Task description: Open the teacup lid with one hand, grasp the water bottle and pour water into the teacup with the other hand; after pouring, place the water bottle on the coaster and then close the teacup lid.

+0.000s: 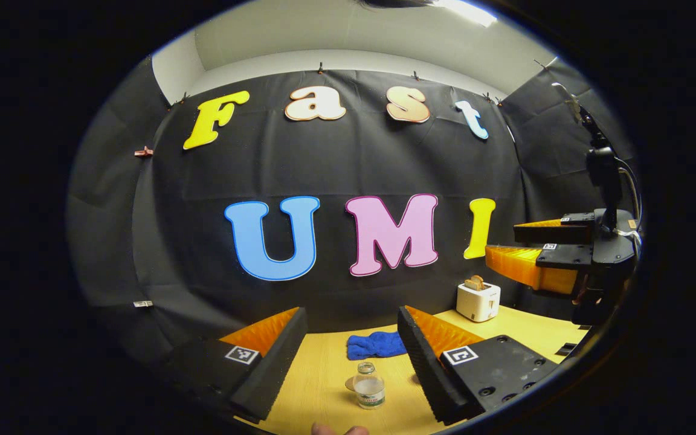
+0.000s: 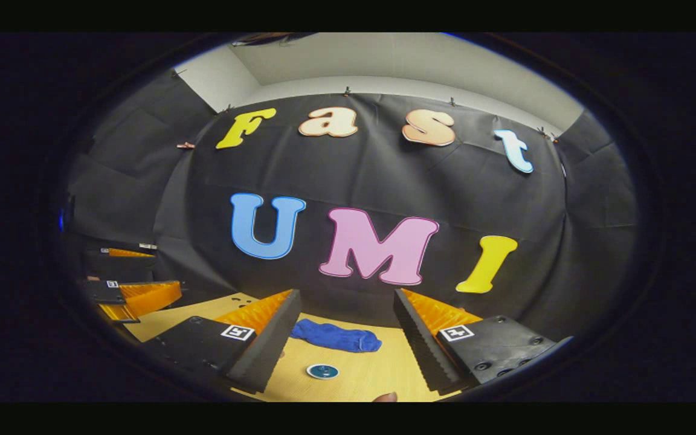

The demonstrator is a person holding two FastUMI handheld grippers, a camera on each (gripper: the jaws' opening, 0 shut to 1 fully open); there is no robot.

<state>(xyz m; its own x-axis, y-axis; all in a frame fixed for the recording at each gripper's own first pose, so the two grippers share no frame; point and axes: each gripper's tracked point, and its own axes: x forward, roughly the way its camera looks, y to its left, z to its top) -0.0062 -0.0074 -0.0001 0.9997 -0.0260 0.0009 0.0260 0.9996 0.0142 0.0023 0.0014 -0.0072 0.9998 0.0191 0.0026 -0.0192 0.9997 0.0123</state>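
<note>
While I hold both claws spread and empty, left claw (image 1: 351,341) above water bottle (image 1: 368,386), right claw (image 2: 345,329), blue cloth (image 2: 336,337) at 12 o'clock on worktop (image 2: 378,371).

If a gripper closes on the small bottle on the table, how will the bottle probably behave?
The bottle looks clear, thin plastic, so it may dent under a firm squeeze. It seems about half full, so probably light. It stands upright and narrow, so a sideways push could tip it.
</note>
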